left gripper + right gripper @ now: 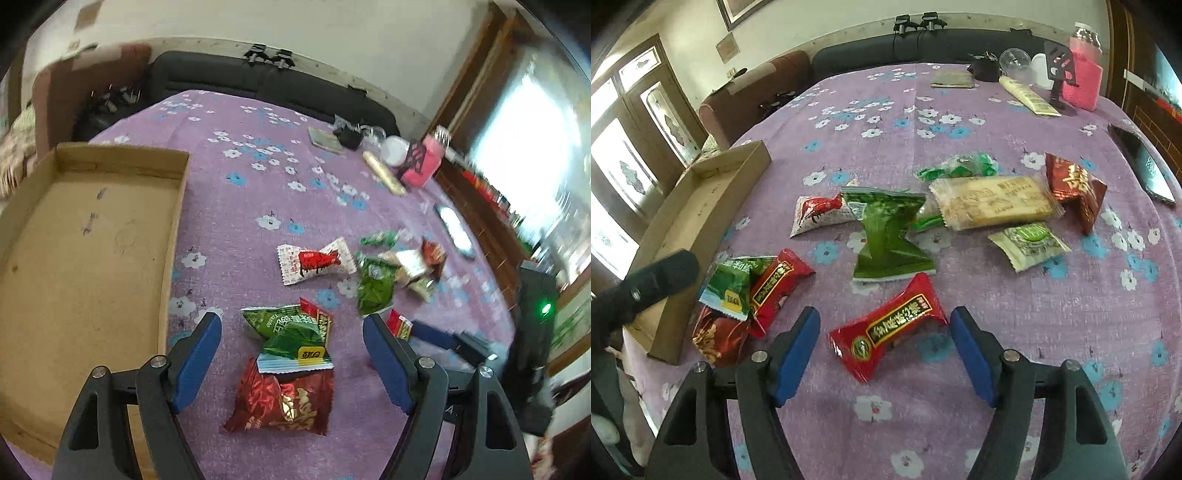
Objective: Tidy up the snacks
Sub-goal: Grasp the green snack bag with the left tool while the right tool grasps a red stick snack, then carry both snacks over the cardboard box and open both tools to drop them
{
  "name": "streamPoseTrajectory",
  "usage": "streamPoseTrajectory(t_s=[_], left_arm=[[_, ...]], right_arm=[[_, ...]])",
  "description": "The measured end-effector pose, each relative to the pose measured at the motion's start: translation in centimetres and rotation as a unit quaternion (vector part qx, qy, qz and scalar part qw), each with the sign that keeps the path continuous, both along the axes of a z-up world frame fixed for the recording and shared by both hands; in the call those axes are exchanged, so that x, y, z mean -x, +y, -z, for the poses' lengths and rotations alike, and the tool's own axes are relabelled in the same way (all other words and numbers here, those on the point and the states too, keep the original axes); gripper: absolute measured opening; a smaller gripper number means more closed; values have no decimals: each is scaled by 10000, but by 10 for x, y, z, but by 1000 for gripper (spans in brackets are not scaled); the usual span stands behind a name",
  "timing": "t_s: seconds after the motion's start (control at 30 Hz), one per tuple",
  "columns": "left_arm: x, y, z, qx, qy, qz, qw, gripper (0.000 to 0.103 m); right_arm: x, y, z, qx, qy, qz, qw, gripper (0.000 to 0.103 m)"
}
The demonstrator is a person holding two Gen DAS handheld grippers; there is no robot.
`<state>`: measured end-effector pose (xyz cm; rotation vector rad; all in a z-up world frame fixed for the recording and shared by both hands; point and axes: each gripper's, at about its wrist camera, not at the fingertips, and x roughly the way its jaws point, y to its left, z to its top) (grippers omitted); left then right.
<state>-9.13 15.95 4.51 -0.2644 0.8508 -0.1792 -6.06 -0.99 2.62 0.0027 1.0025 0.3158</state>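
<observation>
My right gripper (pixel 884 315) stands open over the purple flowered cloth. A red snack packet (pixel 890 326) lies flat between its blue fingers, its right end at the right pad and a gap on the left. My left gripper (pixel 291 320) is open around a small pile: a green packet (pixel 291 332) lying on a dark red packet (pixel 284 398). The same pile, with a second red packet (pixel 775 288), shows at the left of the right wrist view. An empty cardboard tray (pixel 92 240) lies to the left of the pile.
More packets are scattered mid-table: a large green one (pixel 886 236), a white-and-red one (pixel 820 214), a biscuit pack (pixel 993 201), a dark red one (pixel 1075 188). A phone (pixel 1141 162) lies at the right edge. A pink jar (pixel 1084 70) and a tube (pixel 1028 96) stand far back.
</observation>
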Motion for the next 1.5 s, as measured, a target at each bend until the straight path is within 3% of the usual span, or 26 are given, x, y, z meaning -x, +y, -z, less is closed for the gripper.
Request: streamPoseTrajectory(t_s=[0.1, 0.2, 0.3, 0.37, 0.43, 0.5, 0.67, 0.9, 1.03, 1.07, 1.33, 1.5], left_arm=[[-4, -9, 5, -326, 31, 63, 9994, 82], [-7, -17, 9, -509, 40, 204, 9985, 75], [-9, -23, 12, -647, 82, 329, 9973, 61], [-12, -27, 17, -764, 166, 425, 9960, 47], [-12, -29, 18, -829, 125, 458, 9954, 44], [-10, -27, 16, -802, 50, 453, 9957, 41], [-4, -17, 5, -539, -137, 382, 9977, 13], [1, -9, 0, -320, -159, 260, 9990, 15], [3, -7, 2, -389, -140, 189, 9990, 55], [4, -10, 2, -425, -153, 212, 9988, 59], [-1, -30, 13, -678, -96, 436, 9967, 59], [-9, -28, 19, -627, -23, 355, 9974, 59]], right_arm=[[-3, 2, 0, 252, -125, 95, 9996, 41], [-5, -5, 0, 197, -137, 164, 9996, 22], [-7, -13, 0, 39, -104, 186, 9998, 18], [-7, -13, 1, 45, -114, 180, 9998, 18], [-7, -12, 0, 84, -147, 172, 9997, 18], [-6, -12, 0, 98, -175, 152, 9997, 17], [-2, -17, -4, -24, -211, 164, 9996, 17], [6, -24, -13, -161, -270, 208, 9993, 17], [11, -28, -14, -185, -273, 249, 9991, 17], [12, -28, -14, -196, -268, 253, 9991, 17], [15, -29, -8, -357, -198, 170, 9990, 18], [14, -30, -1, -391, -139, 174, 9990, 20]])
